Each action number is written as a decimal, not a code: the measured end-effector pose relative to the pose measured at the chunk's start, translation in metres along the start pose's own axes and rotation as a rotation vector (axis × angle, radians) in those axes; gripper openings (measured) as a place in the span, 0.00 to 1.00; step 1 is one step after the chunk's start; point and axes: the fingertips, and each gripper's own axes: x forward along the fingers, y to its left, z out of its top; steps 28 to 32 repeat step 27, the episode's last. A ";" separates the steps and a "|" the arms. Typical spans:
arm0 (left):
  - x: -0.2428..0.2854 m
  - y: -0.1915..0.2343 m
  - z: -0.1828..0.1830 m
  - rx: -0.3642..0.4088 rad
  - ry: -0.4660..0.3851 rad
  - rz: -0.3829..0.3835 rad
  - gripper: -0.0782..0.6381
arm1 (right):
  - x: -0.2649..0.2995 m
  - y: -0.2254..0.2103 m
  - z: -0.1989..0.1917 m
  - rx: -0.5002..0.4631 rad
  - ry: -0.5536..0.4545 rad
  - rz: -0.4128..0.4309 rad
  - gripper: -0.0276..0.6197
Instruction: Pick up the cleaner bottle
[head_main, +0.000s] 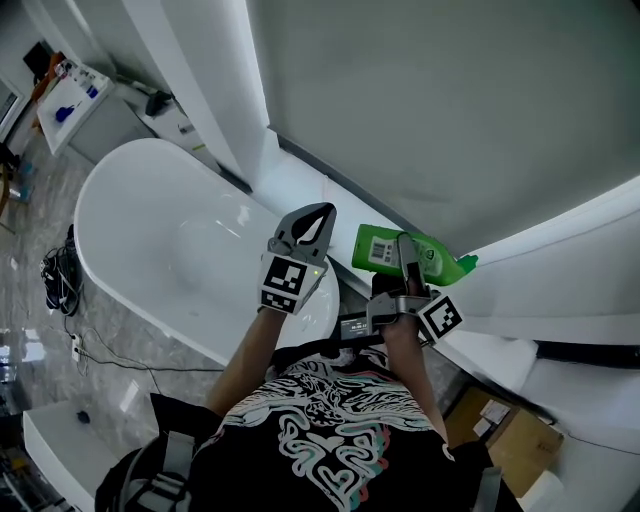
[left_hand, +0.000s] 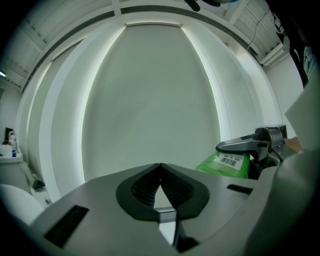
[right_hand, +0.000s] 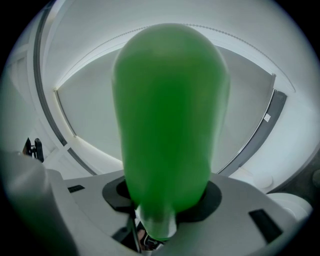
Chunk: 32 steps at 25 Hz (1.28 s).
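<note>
The right gripper (head_main: 405, 256) is shut on the cleaner bottle (head_main: 440, 262). In the right gripper view the green body of the bottle (right_hand: 170, 115) fills the middle of the picture, and the two jaws press on it from both sides near its lower end. In the head view the bottle lies almost flat in the gripper, with its cap to the right, over the white ledge (head_main: 300, 180) between the bathtub (head_main: 150, 230) and the wall. I cannot tell if it touches the ledge.

The left gripper (left_hand: 160, 167) is fully shut, its two jaws meet at the tips, and nothing is between them. It is in the air over the rim of the bathtub, just beside the bottle but apart from it.

The bottle carries a label (head_main: 378, 248) with a pale panel on the green; its writing is too small to read. From the left gripper view a white sticker with a barcode (left_hand: 231, 160) shows on the bottle, and its digits cannot be read.

There is one bottle, one bathtub and two grippers. Each gripper has one cube with black and white square markers (head_main: 283, 283).
</note>
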 end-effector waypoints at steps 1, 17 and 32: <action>0.000 0.000 -0.001 0.002 -0.004 -0.001 0.13 | 0.001 -0.001 0.001 0.002 -0.008 0.000 0.36; -0.002 -0.001 -0.009 -0.018 0.009 0.000 0.13 | -0.003 -0.003 0.010 -0.003 -0.031 -0.019 0.36; 0.003 -0.015 -0.009 0.004 0.024 -0.014 0.13 | -0.011 -0.001 0.018 -0.029 -0.046 -0.032 0.36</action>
